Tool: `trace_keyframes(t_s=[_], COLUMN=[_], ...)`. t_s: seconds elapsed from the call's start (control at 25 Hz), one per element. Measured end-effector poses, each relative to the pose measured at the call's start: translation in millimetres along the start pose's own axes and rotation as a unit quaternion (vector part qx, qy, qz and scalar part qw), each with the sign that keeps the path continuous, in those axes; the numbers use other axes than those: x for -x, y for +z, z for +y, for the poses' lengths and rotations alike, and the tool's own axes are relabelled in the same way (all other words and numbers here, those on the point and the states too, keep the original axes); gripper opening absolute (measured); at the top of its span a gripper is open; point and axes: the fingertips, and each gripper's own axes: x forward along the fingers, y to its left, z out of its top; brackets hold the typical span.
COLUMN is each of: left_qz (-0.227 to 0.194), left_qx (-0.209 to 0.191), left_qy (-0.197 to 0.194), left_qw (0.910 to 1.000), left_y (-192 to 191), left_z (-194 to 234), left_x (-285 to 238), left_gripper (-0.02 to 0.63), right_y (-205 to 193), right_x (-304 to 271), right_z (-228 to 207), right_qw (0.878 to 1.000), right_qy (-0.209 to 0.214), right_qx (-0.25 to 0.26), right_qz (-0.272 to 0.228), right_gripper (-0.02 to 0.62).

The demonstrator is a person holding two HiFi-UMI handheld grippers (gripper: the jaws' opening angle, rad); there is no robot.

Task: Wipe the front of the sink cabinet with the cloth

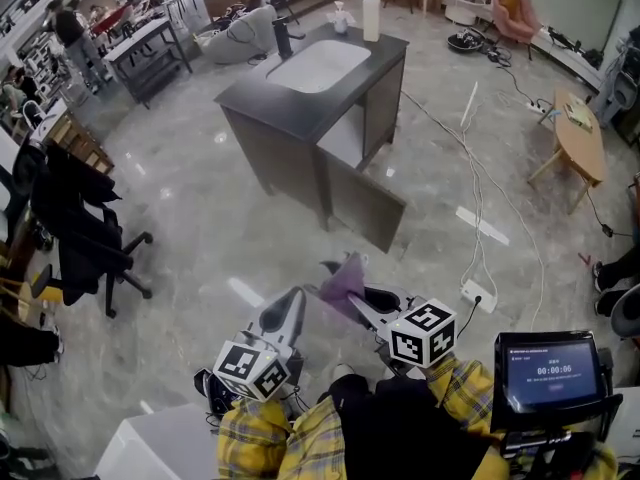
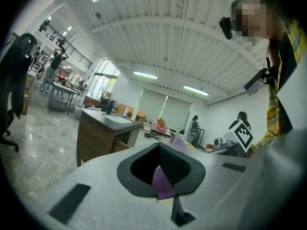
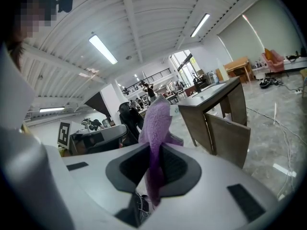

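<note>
The dark-topped sink cabinet [image 1: 300, 118] stands ahead on the marble floor, one front door [image 1: 365, 203] swung open. It also shows as the cabinet [image 2: 98, 138] in the left gripper view and the cabinet [image 3: 216, 111] in the right gripper view. A purple cloth [image 1: 343, 280] sticks up from my right gripper [image 1: 350, 298], well short of the cabinet. The right gripper [image 3: 154, 164] is shut on the cloth [image 3: 156, 123], which stands above the jaws. My left gripper [image 1: 298, 296] sits just to its left. A small purple bit of cloth [image 2: 163, 183] lies pinched in the left gripper [image 2: 160, 169].
A soap bottle [image 1: 371, 13] stands on the counter by the basin. Cables [image 1: 480, 208] and a power strip [image 1: 472, 293] run along the floor to the right. A black office chair [image 1: 85, 238] is at the left, a wooden table [image 1: 580, 133] at the far right.
</note>
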Motion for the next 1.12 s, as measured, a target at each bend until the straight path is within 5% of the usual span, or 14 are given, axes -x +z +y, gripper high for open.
trace_keyframes(t_s=[0.76,1.12], left_qz=[-0.002,-0.009], left_qx=[-0.009,-0.030], left_qy=[-0.007,-0.002], left_qw=[0.9999,0.9995], left_y=[-9,-3], left_z=[54,80], left_x=[20,-13], left_gripper=[0.008,0.008], right_y=[-13,1], right_x=[-54,-91], right_z=[25,-7], right_qw=[1.000,1.000], right_qy=[-0.009,-0.008], right_qx=[0.015,0.021], right_qz=[0.007,0.010], right_gripper=[0.051,0.051])
